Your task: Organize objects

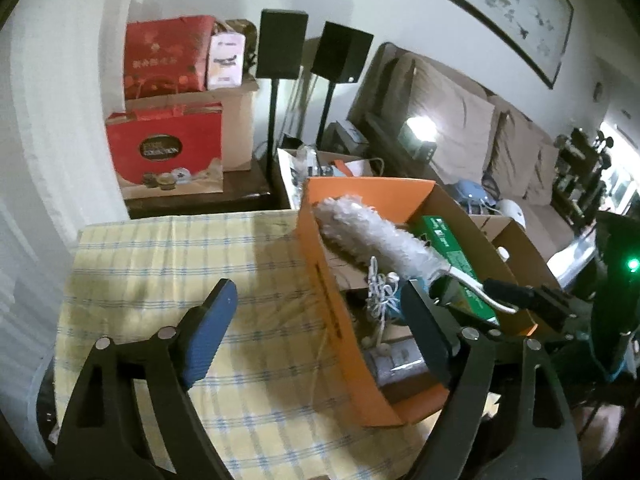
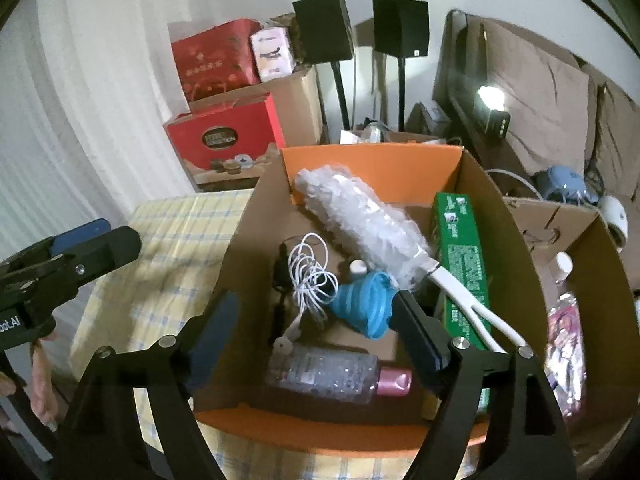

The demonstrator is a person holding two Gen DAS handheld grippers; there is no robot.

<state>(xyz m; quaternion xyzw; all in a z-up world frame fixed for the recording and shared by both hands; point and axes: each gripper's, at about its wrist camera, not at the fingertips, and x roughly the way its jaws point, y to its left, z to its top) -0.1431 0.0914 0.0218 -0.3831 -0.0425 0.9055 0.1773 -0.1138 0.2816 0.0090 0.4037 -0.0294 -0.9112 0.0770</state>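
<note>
The checked-cloth desk (image 1: 168,264) is seen bare left of the orange box (image 2: 360,164), in which a duster (image 2: 360,220), green carton (image 2: 464,256), bottle (image 2: 332,372), blue funnel (image 2: 366,304) and cable (image 2: 310,276) are noted, the bottle shown clearly by the right view only; left gripper (image 1: 320,336) and right gripper (image 2: 316,328) are held apart, empty.

Ahead of the right tool, one orange box (image 2: 372,164) holds one duster (image 2: 360,220), one green carton (image 2: 464,256), one blue funnel (image 2: 368,304), one white cable (image 2: 310,276) and one clear bottle (image 2: 332,372). Beyond stand two speakers (image 2: 324,28).
</note>
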